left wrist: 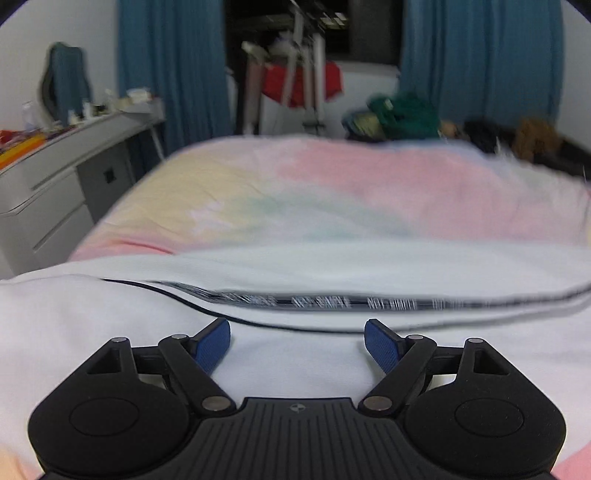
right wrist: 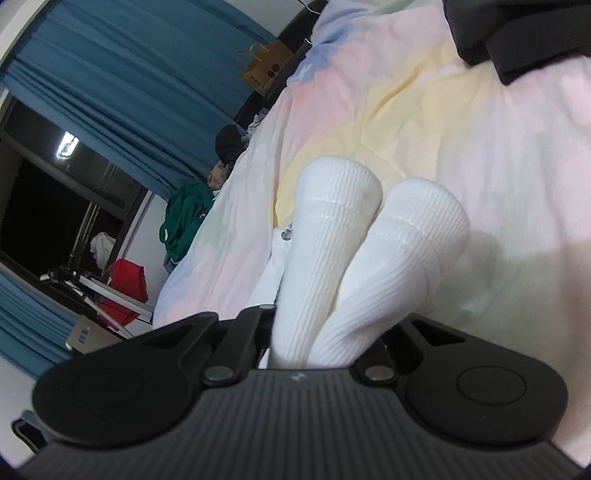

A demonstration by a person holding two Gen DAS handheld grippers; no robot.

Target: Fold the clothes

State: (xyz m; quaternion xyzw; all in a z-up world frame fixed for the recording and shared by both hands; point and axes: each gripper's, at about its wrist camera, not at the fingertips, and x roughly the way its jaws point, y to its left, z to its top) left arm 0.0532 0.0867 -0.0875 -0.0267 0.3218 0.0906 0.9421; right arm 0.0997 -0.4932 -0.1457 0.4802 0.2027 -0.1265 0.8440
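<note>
A white garment (left wrist: 295, 266) with a dark printed stripe (left wrist: 317, 302) lies spread on a pastel tie-dye bed cover (left wrist: 295, 184). My left gripper (left wrist: 297, 341) hovers low over the white fabric, its blue-padded fingers (left wrist: 212, 345) wide apart and empty. In the right wrist view, my right gripper (right wrist: 325, 332) is shut on the white garment's ribbed cuffs (right wrist: 373, 251), two rounded tubes of white knit that stick out forward between the jaws. The fingertips are hidden by the fabric. A metal snap (right wrist: 286, 233) shows on a white flap beside the cuffs.
A grey desk with drawers (left wrist: 55, 184) stands left of the bed. A green garment (left wrist: 402, 114) and dark clothes (left wrist: 517, 140) lie at the bed's far end. Blue curtains (left wrist: 170, 74), a drying rack with red cloth (left wrist: 303, 81) and a dark garment (right wrist: 517, 33) are around.
</note>
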